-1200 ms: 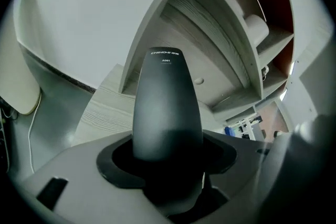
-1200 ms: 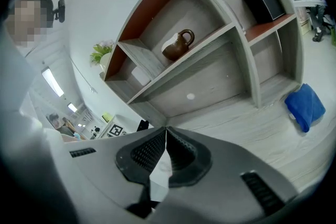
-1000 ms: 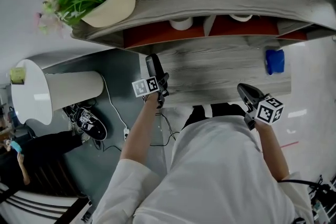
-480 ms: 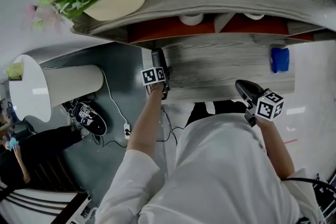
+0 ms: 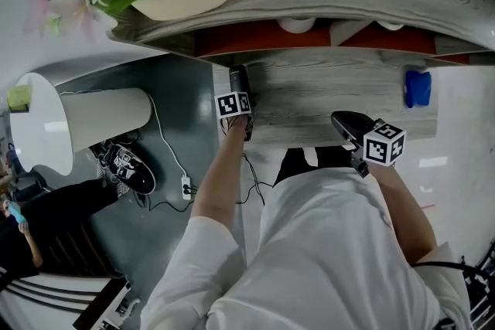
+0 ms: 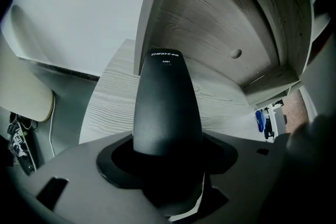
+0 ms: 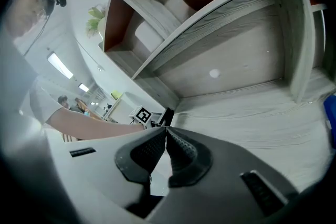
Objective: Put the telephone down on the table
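As the left tongs (image 6: 168, 162) grip it, the telephone (image 6: 167, 102) juts between them.

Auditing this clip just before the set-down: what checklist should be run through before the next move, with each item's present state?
1. Telephone gripped by left claw: ok, the pads clamp its sides.
2. Table beneath the telephone bare: ok, only wood grain shows there.
3. Telephone touching the table: cannot tell, its far end hides any contact.
4. Right claw out of the way: ok, it is shut, empty and off to the right.
5. Blue object clear of the landing spot: ok, it is at the table's far right end.
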`<action>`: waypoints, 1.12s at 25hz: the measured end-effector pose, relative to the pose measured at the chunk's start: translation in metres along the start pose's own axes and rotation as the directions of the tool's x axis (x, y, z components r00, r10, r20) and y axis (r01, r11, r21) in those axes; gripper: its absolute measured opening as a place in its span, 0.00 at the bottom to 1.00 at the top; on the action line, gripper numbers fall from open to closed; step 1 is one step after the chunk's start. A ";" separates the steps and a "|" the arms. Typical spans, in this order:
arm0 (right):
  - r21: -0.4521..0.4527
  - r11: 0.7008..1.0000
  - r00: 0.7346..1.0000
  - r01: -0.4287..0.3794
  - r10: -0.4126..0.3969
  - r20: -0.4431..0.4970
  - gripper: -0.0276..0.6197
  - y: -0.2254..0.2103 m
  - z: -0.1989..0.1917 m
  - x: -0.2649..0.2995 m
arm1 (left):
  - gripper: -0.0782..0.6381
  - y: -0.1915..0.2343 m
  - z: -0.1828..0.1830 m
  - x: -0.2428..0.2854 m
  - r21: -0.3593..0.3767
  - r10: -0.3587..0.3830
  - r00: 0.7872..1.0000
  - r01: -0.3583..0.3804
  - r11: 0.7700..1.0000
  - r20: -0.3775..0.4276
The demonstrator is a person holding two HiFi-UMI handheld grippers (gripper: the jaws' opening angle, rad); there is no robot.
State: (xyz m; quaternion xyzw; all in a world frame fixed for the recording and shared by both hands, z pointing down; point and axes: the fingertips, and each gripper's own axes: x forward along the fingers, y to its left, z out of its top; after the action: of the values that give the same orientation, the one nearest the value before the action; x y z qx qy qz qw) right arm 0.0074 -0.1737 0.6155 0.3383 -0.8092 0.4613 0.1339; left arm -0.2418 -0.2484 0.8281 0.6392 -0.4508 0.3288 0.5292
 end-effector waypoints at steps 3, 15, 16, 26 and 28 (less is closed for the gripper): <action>-0.013 1.000 1.000 -0.010 0.010 -0.018 0.07 0.006 0.000 0.013 | 0.53 0.001 -0.002 0.005 0.011 0.010 1.000 -0.010 1.000 -0.012; 0.002 1.000 0.999 0.002 -0.002 -0.032 0.07 0.010 0.000 0.021 | 0.54 0.002 -0.010 0.023 0.003 0.084 0.994 -0.084 0.996 -0.071; 0.005 1.000 0.999 0.003 -0.002 -0.033 0.07 0.010 0.000 0.021 | 0.54 0.002 -0.011 0.024 0.004 0.090 0.993 -0.090 0.996 -0.071; 0.013 1.000 0.999 0.004 -0.004 -0.034 0.07 0.005 0.001 0.023 | 0.55 0.003 -0.011 0.028 0.050 0.168 0.983 -0.164 0.985 -0.077; 0.013 1.000 0.999 0.005 -0.005 -0.035 0.07 0.005 0.001 0.022 | 0.55 0.001 -0.013 0.031 0.048 0.168 0.983 -0.165 0.985 -0.079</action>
State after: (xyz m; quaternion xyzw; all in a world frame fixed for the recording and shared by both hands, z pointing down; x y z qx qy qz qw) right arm -0.0116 -0.1821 0.6233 0.3332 -0.8028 0.4722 0.1470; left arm -0.2305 -0.2433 0.8597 0.5958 -0.4737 0.4072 0.5048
